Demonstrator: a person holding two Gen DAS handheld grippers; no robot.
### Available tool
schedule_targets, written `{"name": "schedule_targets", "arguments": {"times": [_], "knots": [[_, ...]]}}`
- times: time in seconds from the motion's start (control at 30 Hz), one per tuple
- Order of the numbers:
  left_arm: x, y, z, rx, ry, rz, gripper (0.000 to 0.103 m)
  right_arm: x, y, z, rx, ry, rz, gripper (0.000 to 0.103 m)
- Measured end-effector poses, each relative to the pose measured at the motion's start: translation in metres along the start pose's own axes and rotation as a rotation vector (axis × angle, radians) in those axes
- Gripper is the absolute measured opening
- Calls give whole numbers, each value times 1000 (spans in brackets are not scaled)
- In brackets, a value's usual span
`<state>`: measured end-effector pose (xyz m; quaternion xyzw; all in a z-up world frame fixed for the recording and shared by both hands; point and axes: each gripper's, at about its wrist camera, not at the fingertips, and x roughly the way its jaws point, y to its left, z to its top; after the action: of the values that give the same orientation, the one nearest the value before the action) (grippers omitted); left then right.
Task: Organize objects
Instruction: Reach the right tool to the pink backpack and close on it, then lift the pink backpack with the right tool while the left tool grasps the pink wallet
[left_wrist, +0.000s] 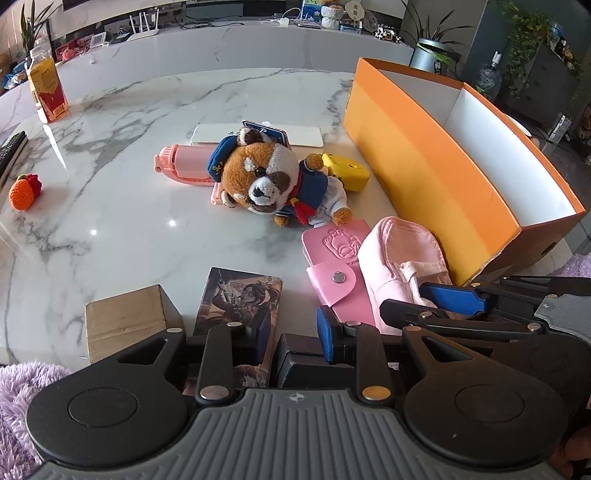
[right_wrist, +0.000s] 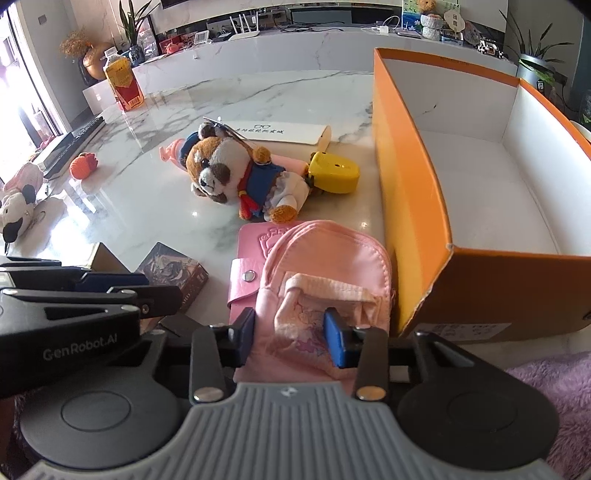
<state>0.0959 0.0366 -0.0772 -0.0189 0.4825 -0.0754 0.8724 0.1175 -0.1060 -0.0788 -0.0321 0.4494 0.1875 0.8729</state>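
Pink pouch caught in the right claw

Left claw pinches a dark box at the marble desk's near edge; orange box stands alongside.

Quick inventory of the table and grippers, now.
orange box: 1, orange, right
panda plush: 1, brown-white, centre
pouch: 1, pink, beside box
wallet: 1, pink, left of pouch
gadget: 1, yellow, behind panda
plastic item: 1, pink, under panda
case: 1, white, behind panda
card box: 1, dark, near edge
block: 1, brown, near edge
knitted fruit: 1, orange, left
bottle: 1, orange, far left
left gripper: 1, black, over card box
right gripper: 1, black, shut on pouch
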Motion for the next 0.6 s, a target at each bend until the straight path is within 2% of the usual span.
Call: {"name": "schedule_targets", "arguments": {"times": [0.17, 0.4, 0.53, 0.6], "knots": [[4, -7, 4, 5, 4, -46, 32, -25, -9, 1, 11, -31, 38, 21], [22, -17, 15, -31, 57, -100, 34, -44, -43, -4, 172, -16, 107, 20], [38, -20, 19, -66, 101, -83, 51, -49, -54, -10, 210, -13, 99, 20], [44, -20, 20, -78, 119, -79, 55, -53, -57, -11, 210, -18, 84, 20]]}}
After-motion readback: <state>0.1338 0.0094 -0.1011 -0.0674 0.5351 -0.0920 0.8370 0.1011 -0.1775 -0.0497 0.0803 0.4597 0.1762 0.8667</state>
